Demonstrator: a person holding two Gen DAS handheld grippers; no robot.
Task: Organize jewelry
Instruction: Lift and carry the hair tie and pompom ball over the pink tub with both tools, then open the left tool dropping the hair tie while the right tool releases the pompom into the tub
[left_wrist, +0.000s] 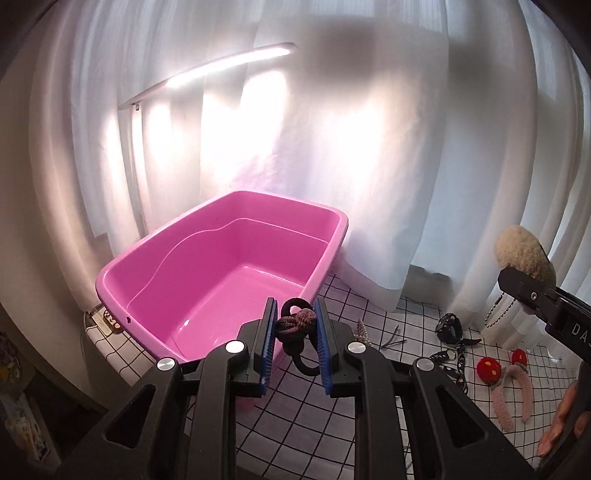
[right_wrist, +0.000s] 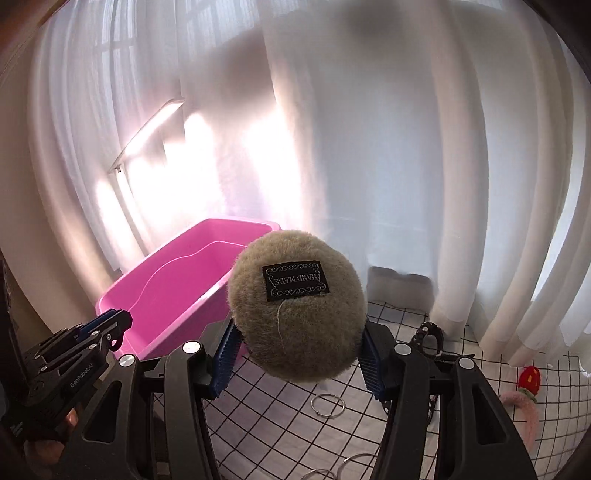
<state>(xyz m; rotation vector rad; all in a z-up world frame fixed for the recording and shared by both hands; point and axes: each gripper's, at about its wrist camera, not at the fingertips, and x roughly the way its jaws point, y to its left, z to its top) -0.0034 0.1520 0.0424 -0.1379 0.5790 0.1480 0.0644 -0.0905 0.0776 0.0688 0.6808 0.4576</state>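
Looking along the left gripper (left_wrist: 295, 345), its own camera showed what the right view hid: a knotted hair tie (left_wrist: 295, 326), brownish-purple with a black elastic loop, clamped between the blue pads (left_wrist: 269, 341), the jaws drawn in narrow around it just above the near rim of the pink tub (left_wrist: 236, 258). That view also caught a scatter of accessories on the grid-patterned cloth (left_wrist: 325, 435): a black studded strap (left_wrist: 448, 326), a dark hair clip (left_wrist: 393, 341), a red strawberry-trimmed pink headband (left_wrist: 498, 384), and, at the far right, the other tool's finger with a ball chain (left_wrist: 498, 314) dangling below it. The right gripper (right_wrist: 297, 354), seen from its own camera, held a fluffy beige pompom (right_wrist: 297, 310) bearing a black woven label (right_wrist: 295, 280), its jaws spread wide to the ball's sides and pressing into the fur; this view alone showed metal rings (right_wrist: 328, 405) lying on the cloth beneath. The pompom hung in the air, right of the tub and apart from its rim. The tub's interior looked bare in both views, its open top unobstructed, with a white curtain (right_wrist: 369, 166) close behind its far edge and open cloth between tub and accessories.
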